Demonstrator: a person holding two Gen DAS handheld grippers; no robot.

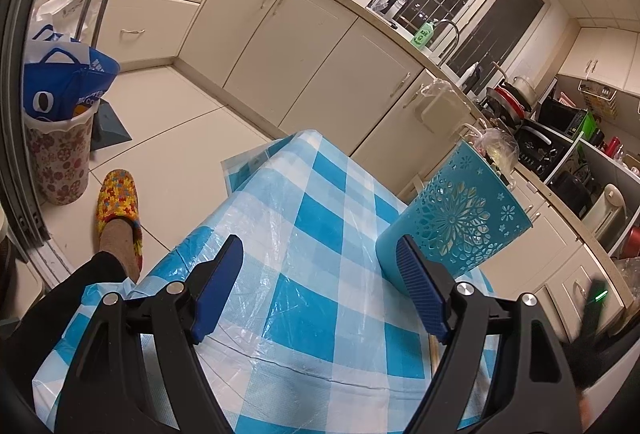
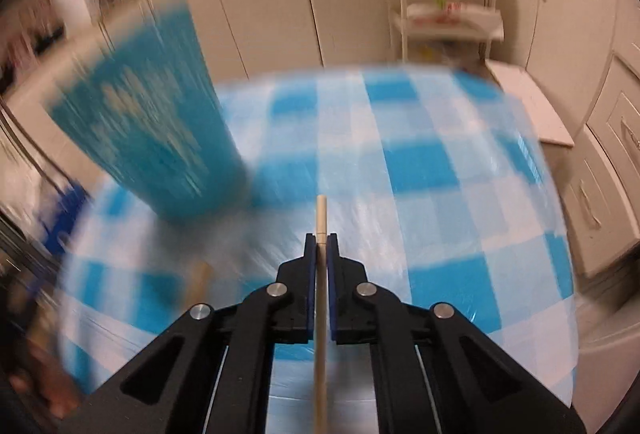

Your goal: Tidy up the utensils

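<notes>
A teal perforated utensil holder (image 1: pixel 460 222) stands on the blue and white checked tablecloth (image 1: pixel 304 230). My left gripper (image 1: pixel 320 282) is open and empty above the cloth, with the holder just beyond its right finger. In the blurred right wrist view, my right gripper (image 2: pixel 321 238) is shut on a pale wooden chopstick (image 2: pixel 321 218) that runs along the fingers and pokes out past the tips. The holder (image 2: pixel 152 121) stands ahead to its left. Another wooden stick (image 2: pixel 199 284) lies on the cloth at the lower left.
Kitchen cabinets (image 1: pixel 320 73) and a cluttered counter (image 1: pixel 560 153) ring the table. A floral bin with a blue bag (image 1: pixel 60 137) stands on the floor at left, near a foot in a patterned slipper (image 1: pixel 118 209). A white rack (image 2: pixel 448 21) stands beyond the table.
</notes>
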